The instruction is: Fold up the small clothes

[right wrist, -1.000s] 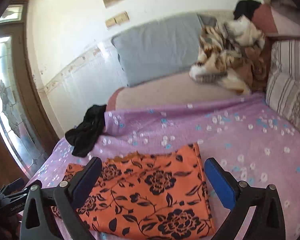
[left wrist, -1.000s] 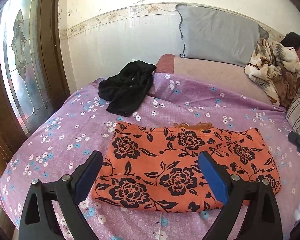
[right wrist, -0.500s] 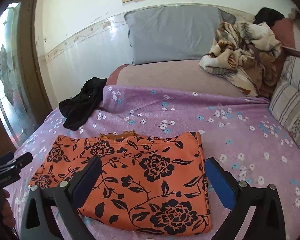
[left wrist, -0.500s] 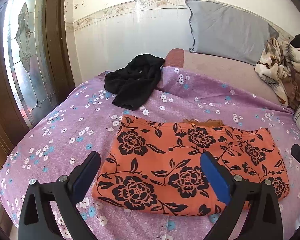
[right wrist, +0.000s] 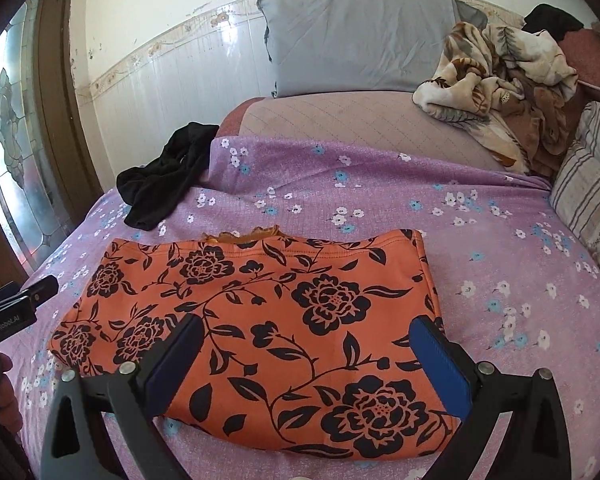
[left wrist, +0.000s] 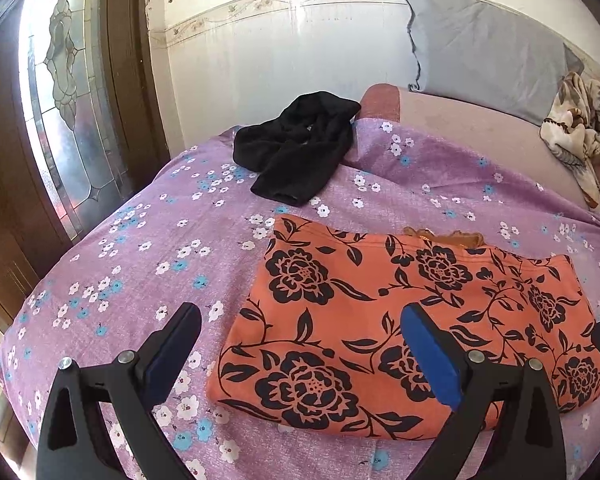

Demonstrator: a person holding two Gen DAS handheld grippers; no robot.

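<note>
1. Both grippers hang wide open over the bed with nothing in them. In the left wrist view the left gripper (left wrist: 300,348) has its jaws spread either side of the near left corner of the orange flowered cloth (left wrist: 400,320): one finger sits over bare bedspread, the other over the cloth itself.
2. Right gripper (right wrist: 306,354) is just as wide open, and from its own camera both blue-padded fingers sit over the near edge of the same cloth (right wrist: 260,312), toward its right half. Can't tell if either one is actually touching the fabric or just hovering.
3. That cloth lies flat and folded into a rough rectangle on the purple flowered bedspread (left wrist: 120,272), with a little frilly orange edge poking out at its far side.
4. Farther back, well apart from it, a crumpled black garment (left wrist: 300,148) sits near the top left of the bedspread. A grey pillow (right wrist: 360,40) leans on the wall and a bunched-up brown and cream blanket (right wrist: 500,92) is off to the right.
5. Compared with a second ago, both cameras have come in lower and closer, so the cloth fills more of each view. It hasn't shifted or changed shape, and the jaws are as wide as they were.
</note>
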